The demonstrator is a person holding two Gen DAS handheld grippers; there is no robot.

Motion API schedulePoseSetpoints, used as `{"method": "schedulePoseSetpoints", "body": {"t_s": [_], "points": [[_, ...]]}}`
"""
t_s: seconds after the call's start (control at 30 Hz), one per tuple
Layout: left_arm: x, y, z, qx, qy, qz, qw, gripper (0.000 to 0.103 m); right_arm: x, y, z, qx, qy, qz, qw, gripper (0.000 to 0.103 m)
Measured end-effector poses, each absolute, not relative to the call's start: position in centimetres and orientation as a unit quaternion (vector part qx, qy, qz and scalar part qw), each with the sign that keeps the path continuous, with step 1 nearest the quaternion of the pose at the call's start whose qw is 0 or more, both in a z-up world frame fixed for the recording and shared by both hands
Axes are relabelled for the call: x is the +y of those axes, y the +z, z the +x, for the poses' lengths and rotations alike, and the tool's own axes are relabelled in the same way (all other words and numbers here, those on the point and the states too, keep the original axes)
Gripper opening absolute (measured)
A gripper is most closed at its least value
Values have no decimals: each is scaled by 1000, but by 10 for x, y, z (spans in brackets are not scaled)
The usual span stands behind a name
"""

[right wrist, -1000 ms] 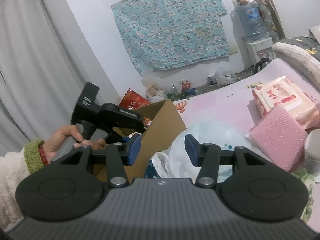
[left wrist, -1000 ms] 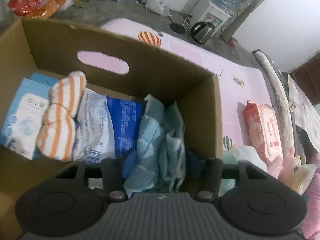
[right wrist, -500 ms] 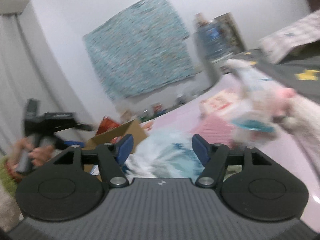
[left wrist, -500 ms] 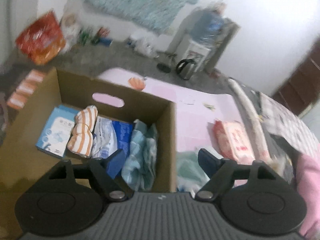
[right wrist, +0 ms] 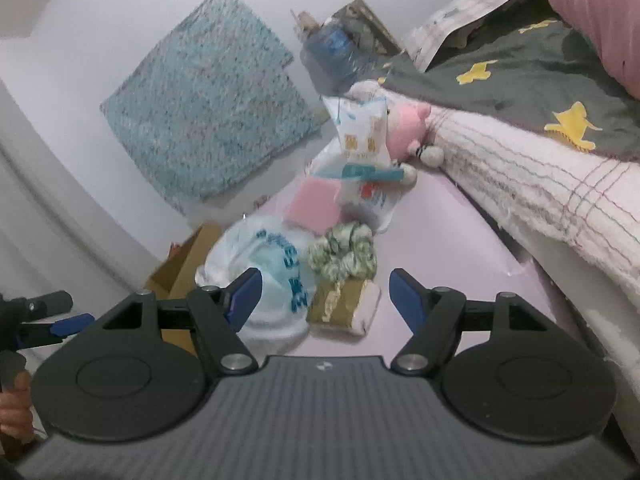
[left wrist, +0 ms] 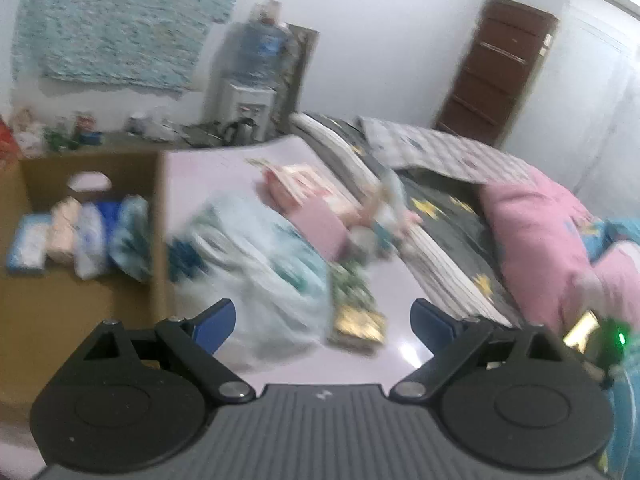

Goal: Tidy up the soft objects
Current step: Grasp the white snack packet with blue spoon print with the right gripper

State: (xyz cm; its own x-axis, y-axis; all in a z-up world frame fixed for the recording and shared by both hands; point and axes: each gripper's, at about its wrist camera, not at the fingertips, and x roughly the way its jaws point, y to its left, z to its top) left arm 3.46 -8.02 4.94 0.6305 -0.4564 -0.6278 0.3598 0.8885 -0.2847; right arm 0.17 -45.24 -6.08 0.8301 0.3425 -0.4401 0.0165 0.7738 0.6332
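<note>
A cardboard box on the pink mat holds packets and a teal cloth, all blurred. Beside it lies a white plastic bag. A gold-wrapped packet with a green-and-white cloth bundle sits right of the bag. Behind are a pink pad, a tissue packet and a pink plush toy. My left gripper hovers above the bag and the gold packet, jaws opening, nothing gripped. My right gripper hangs short of the gold packet, jaws opening, empty.
Folded quilts and a pink pillow line the mat's right side. A water dispenser and a kettle stand by the far wall, and a brown door is at the back right. A hand holds the other gripper at the left.
My left gripper pulled back out of the box, swung right over the mat and spread its jaws; the teal cloth stays in the box. My right gripper swung toward the gold packet and opened wider.
</note>
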Motion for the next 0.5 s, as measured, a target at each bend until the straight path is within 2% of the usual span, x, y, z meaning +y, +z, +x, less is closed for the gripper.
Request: {"method": "schedulePoseSetpoints", "body": {"t_s": [0.17, 0.33, 0.5], "points": [[-123, -3, 14, 382, -257, -58, 886, 95, -443, -58, 8, 299, 113, 279, 906, 70], [-152, -54, 9, 402, -262, -47, 876, 95, -433, -58, 42, 323, 144, 241, 904, 59], [-163, -81, 8, 398, -254, -18, 882, 95, -421, -60, 84, 341, 165, 207, 902, 54]]}}
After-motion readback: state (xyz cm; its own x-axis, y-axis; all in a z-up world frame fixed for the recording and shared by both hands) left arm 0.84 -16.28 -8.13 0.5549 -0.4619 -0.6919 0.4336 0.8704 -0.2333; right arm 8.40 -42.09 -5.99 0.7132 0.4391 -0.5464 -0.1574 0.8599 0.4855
